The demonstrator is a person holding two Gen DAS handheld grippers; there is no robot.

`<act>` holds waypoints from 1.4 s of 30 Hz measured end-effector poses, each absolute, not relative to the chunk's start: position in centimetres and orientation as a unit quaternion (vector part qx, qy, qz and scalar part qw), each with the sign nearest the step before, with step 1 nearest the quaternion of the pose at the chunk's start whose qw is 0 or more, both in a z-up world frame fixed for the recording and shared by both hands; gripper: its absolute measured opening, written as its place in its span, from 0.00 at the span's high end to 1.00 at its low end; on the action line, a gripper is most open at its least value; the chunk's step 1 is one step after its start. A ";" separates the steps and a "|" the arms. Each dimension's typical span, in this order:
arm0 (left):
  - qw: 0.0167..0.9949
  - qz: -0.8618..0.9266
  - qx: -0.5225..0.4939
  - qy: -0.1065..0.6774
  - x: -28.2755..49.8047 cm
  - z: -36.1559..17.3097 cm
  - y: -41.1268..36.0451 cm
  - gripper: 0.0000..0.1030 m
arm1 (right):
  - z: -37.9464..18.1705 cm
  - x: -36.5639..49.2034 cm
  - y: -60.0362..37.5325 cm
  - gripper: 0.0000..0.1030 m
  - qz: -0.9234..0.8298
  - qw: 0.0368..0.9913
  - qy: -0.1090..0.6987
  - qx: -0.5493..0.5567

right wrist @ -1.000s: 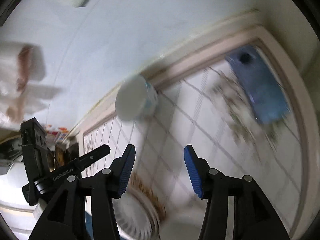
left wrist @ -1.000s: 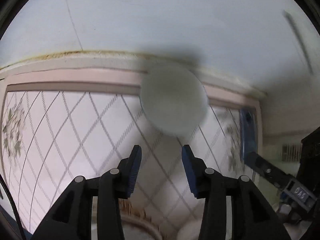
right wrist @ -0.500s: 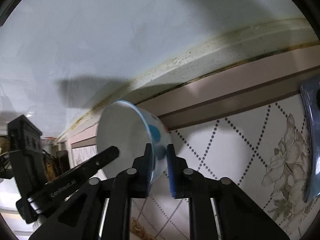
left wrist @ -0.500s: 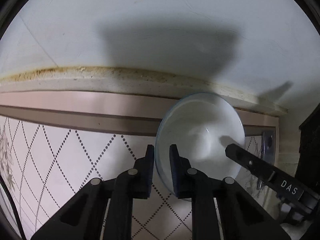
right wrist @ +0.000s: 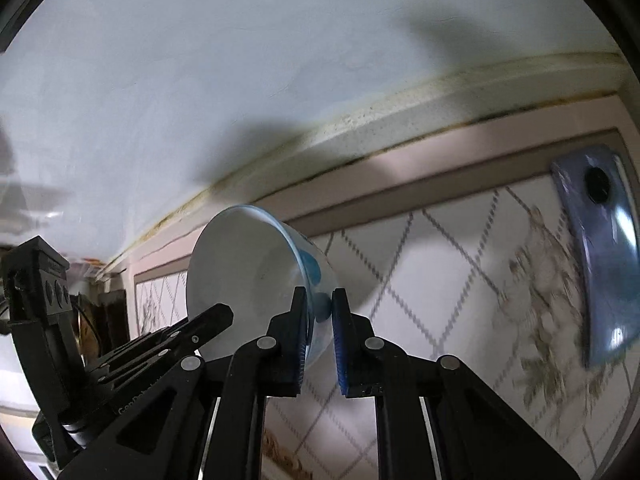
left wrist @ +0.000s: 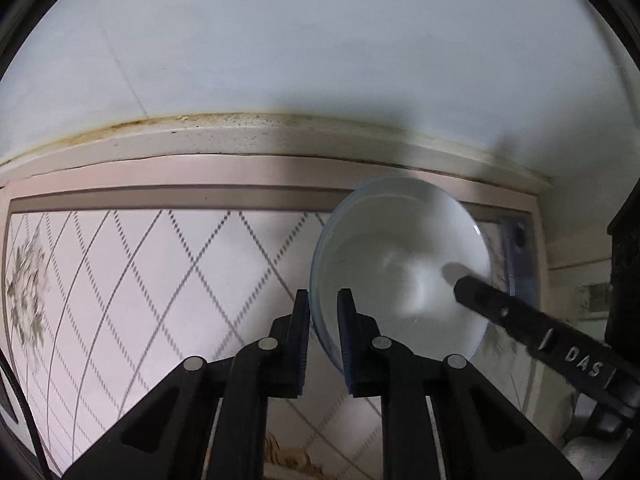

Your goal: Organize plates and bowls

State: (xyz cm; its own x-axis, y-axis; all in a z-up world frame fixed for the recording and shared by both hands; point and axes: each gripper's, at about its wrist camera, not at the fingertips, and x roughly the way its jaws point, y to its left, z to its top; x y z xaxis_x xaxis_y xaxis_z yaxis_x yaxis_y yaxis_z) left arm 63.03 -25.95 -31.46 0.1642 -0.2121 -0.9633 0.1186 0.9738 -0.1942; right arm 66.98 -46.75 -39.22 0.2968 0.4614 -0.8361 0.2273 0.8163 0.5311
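Each camera sits behind its own two fingers and looks forward along them, close to a tilted white bowl (left wrist: 400, 264) (right wrist: 248, 276). Both views face the patterned tabletop (left wrist: 160, 280) (right wrist: 440, 280) and pale wall (left wrist: 320, 40) (right wrist: 240, 60) behind. Shared elements: bowl, table edge, wall, blue phone (left wrist: 518, 256) (right wrist: 600, 248).

Your bowl (right wrist: 248, 276) is white inside with a pale blue rim and blue spots on its outer side. Your grippers are black with blue pads (right wrist: 340, 344). The tablecloth (left wrist: 140, 280) shows a grey dotted diamond lattice on white, with olive flower sprigs and a pinkish-brown border. The phone (right wrist: 604, 256) is glossy blue-purple. The wall (left wrist: 320, 40) is plain pale grey-white.
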 end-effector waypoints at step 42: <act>0.735 -0.210 0.063 0.642 40.8 -29.2 -31.1 0.89 | -36.1 36.5 -50.6 0.86 0.025 0.757 0.580 0.301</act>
State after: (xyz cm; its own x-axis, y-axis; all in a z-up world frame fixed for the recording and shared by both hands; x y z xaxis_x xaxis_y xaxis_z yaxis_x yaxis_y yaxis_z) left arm 40.76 -31.12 -29.24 0.0872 -0.2280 -0.9697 0.3898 0.9036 -0.1774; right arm 36.46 -50.65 -36.07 0.3271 0.3856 -0.8627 0.3111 0.8181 0.4836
